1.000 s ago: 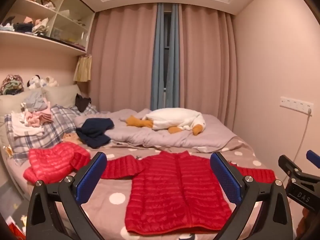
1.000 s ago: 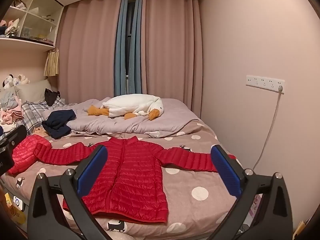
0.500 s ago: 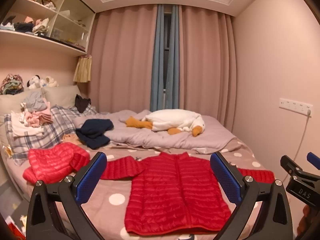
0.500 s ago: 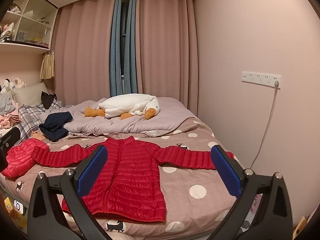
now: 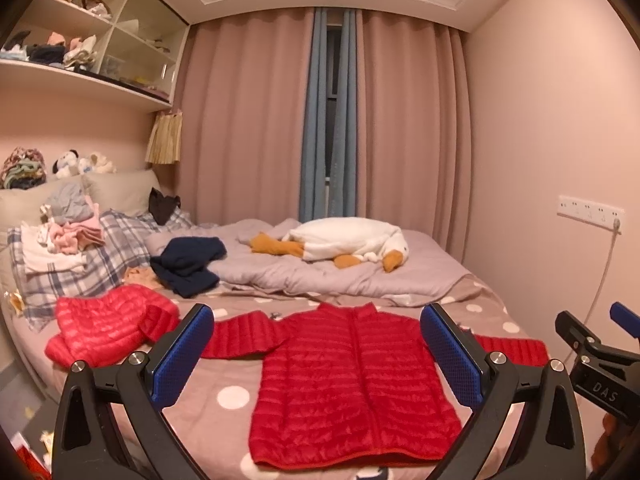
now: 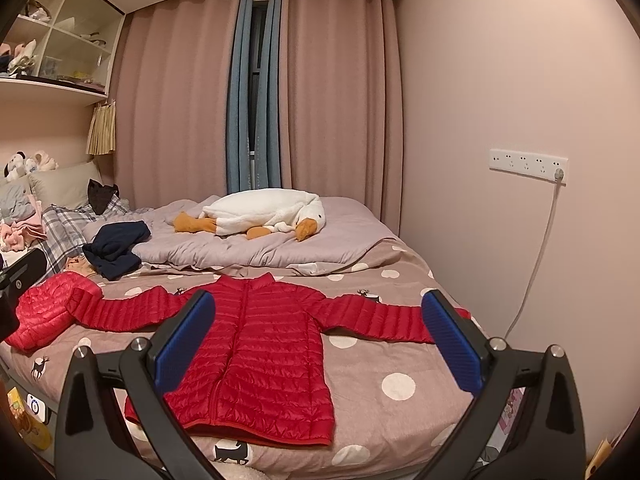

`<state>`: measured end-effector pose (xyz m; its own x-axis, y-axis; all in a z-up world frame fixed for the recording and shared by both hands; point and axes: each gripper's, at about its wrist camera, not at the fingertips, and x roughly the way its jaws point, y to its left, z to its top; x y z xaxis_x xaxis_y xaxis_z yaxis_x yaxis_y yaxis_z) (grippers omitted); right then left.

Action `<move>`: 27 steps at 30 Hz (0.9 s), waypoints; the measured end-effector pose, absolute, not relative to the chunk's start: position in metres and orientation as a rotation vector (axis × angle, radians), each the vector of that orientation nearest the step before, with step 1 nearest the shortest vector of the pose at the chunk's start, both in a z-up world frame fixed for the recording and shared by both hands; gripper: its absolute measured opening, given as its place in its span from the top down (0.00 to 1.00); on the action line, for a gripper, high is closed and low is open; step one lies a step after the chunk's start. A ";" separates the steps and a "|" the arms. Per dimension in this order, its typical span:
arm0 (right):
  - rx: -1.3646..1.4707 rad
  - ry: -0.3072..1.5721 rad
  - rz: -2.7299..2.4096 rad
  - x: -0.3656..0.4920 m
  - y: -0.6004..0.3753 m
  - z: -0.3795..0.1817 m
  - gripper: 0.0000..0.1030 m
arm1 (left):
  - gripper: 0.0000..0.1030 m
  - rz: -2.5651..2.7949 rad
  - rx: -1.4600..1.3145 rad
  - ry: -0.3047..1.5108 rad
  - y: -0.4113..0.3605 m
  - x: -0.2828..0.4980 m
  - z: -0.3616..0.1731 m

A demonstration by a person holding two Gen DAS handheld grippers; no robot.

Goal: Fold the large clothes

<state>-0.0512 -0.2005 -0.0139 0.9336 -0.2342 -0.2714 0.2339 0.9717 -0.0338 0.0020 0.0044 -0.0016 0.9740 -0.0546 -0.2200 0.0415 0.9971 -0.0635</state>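
My left gripper (image 5: 316, 354) and my right gripper (image 6: 318, 344) both hang above the near edge of the bed (image 6: 400, 412), each with its blue pads spread wide and nothing between them.

The red puffer jacket (image 6: 260, 352) lies flat and front-up on the spotted sheet, ahead of and below both sets of fingers. Its body runs away from me, hem nearest, collar farthest; the sleeves stretch straight out to either side, so the long axis crosses my line of reach. Seen between my right fingers, the right sleeve (image 6: 376, 320) ends just behind the right-hand pad, which makes that gripper the closer one for it. The left sleeve (image 5: 240, 338) passes behind the inner pad of my left gripper, so that cuff belongs to the left (a fair split, I judge).

A second red jacket (image 5: 104, 326), bunched up, sits beyond the left cuff and seems to touch or overlap it; it could get dragged along if I pinch carelessly. Farther off, well clear of the fold area, are a dark blue garment (image 5: 188, 264), a plush goose (image 5: 348, 242) on the lilac quilt (image 5: 424, 276), and a pile of clothes (image 5: 64, 228) on the checked pillow. Nothing rests on the spread jacket itself.
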 end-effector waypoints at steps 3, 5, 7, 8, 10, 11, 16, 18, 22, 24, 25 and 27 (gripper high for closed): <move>-0.003 0.280 -0.237 -0.051 -0.200 -0.015 0.00 | 0.01 -0.049 -0.056 0.228 0.005 0.001 -0.003; -0.006 0.282 -0.237 -0.051 -0.200 -0.015 0.00 | 0.01 -0.049 -0.057 0.231 0.004 0.001 -0.003; -0.005 0.282 -0.236 -0.051 -0.200 -0.014 0.00 | 0.01 -0.049 -0.057 0.232 0.004 0.001 -0.003; -0.006 0.282 -0.236 -0.051 -0.200 -0.014 0.00 | 0.01 -0.049 -0.057 0.232 0.004 0.000 -0.003; -0.004 0.282 -0.237 -0.051 -0.200 -0.014 0.00 | 0.01 -0.050 -0.057 0.236 0.005 0.000 -0.003; -0.005 0.282 -0.238 -0.051 -0.200 -0.014 0.00 | 0.01 -0.050 -0.057 0.237 0.005 -0.001 -0.003; -0.002 0.289 -0.238 -0.051 -0.199 -0.014 0.00 | 0.01 -0.044 -0.060 0.249 0.005 0.001 -0.004; -0.004 0.291 -0.240 -0.051 -0.198 -0.015 0.00 | 0.01 -0.041 -0.061 0.253 0.006 0.002 -0.004; 0.000 0.293 -0.231 -0.051 -0.198 -0.015 0.00 | 0.01 -0.036 -0.059 0.256 0.006 0.002 -0.003; 0.000 0.291 -0.225 -0.051 -0.197 -0.015 0.00 | 0.01 -0.037 -0.060 0.256 0.006 0.002 -0.003; -0.002 0.290 -0.223 -0.052 -0.196 -0.015 0.00 | 0.01 -0.037 -0.060 0.256 0.006 0.002 -0.003; -0.008 0.290 -0.220 -0.051 -0.194 -0.015 0.00 | 0.01 -0.036 -0.059 0.257 0.006 0.002 -0.003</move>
<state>-0.0515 -0.1944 -0.0150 0.9345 -0.2160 -0.2828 0.2138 0.9761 -0.0390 0.0018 0.0057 -0.0030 0.9666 -0.0430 -0.2528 0.0281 0.9976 -0.0625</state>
